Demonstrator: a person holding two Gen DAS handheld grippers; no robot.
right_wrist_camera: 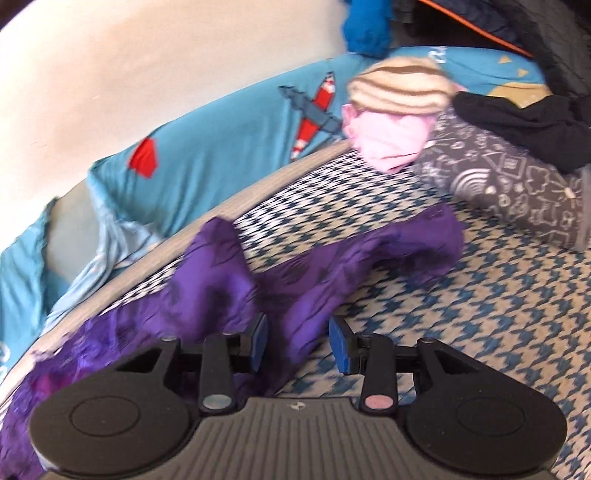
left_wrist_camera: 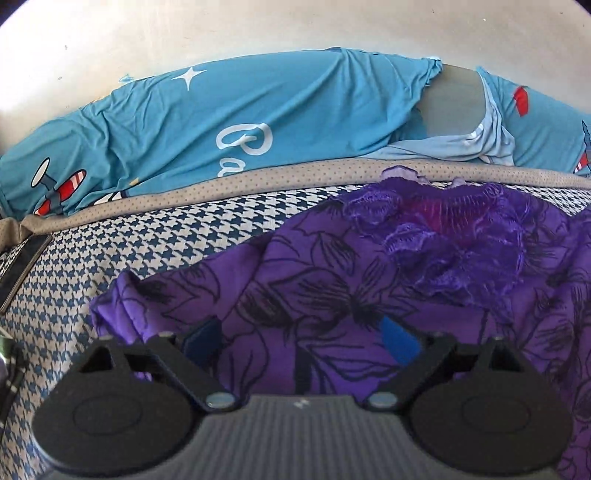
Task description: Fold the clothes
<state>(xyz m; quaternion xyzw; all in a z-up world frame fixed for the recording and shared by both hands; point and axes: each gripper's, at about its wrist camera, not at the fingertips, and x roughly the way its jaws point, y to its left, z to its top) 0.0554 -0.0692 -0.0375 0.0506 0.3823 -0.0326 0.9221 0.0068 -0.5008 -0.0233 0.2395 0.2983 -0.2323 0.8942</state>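
The left gripper [left_wrist_camera: 301, 338] hangs over the purple garment [left_wrist_camera: 388, 280] with its jaws spread wide; the blue pads [left_wrist_camera: 400, 341] sit apart above the cloth and nothing is pinched between them. The right gripper [right_wrist_camera: 298, 345] has its jaws partly closed, and a fold of the purple garment [right_wrist_camera: 303, 280] runs up between the two blue pads [right_wrist_camera: 258, 343]; the view is blurred, so whether the pads actually press on the cloth cannot be told. The garment, printed with dark outlined flowers and bearing a patch of purple lace [left_wrist_camera: 443, 236], lies crumpled on the blue-and-white houndstooth bed cover [left_wrist_camera: 110, 258]. Beyond the cover's beige dotted edge [left_wrist_camera: 221, 184] lies a blue sheet with aeroplane prints [left_wrist_camera: 184, 122] against a pale wall [left_wrist_camera: 184, 29]. In the right wrist view, a pink folded cloth [right_wrist_camera: 388, 144] under a tan striped item [right_wrist_camera: 402, 88] sits at the far side, beside a grey patterned pillow [right_wrist_camera: 509, 184] with a black garment [right_wrist_camera: 524, 125] on it.
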